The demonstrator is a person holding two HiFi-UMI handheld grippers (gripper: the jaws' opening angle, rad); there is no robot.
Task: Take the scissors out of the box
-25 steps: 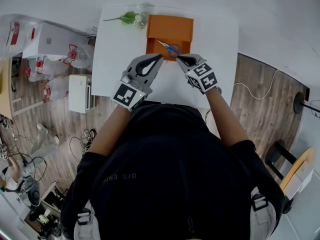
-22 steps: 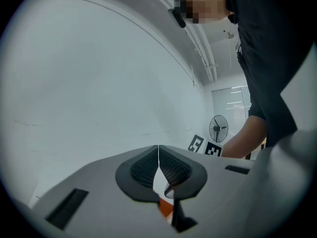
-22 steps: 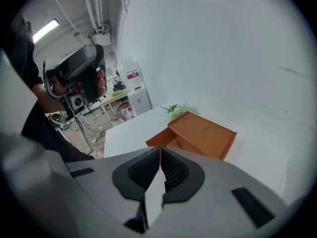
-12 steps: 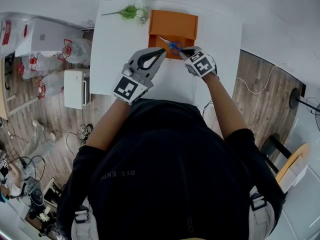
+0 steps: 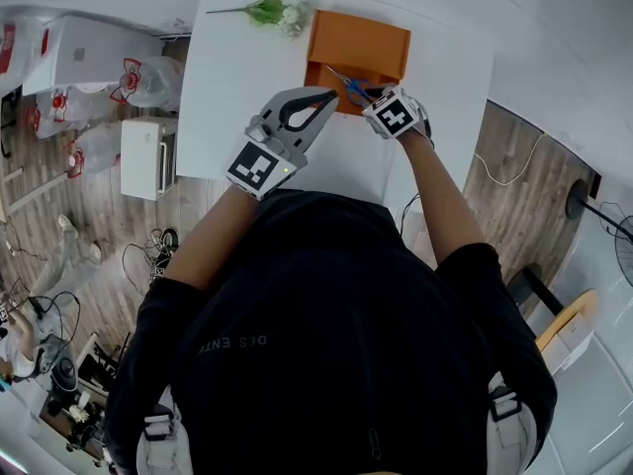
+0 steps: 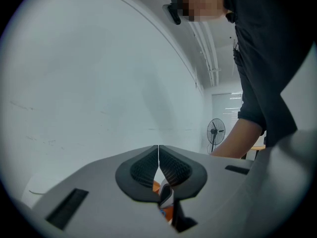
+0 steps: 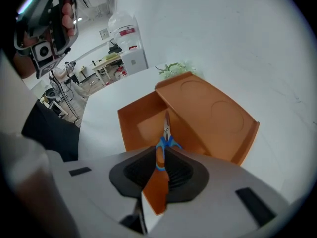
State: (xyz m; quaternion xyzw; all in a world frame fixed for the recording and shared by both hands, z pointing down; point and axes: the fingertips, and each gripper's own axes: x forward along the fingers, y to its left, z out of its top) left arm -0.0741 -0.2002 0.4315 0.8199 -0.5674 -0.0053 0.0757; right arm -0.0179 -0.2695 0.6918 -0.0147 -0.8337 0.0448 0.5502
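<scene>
The scissors [image 7: 166, 133] lie in the orange box [image 7: 131, 115], not out yet. On the right gripper [image 7: 159, 155] the jaws have just been spreading, blue handle between them, unpinched; on the left gripper [image 6: 158, 152] they are pressed together, empty.

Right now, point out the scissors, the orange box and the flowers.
scissors [image 7: 167, 133]: right gripper view, at the pivot.
orange box [image 7: 210, 114]: right gripper view, bare open lid.
flowers [image 5: 289, 13]: head view, the blossoms.

The right hand-held gripper [image 7: 160, 155] partly hides the blue handles of the scissors [image 7: 167, 133].
</scene>
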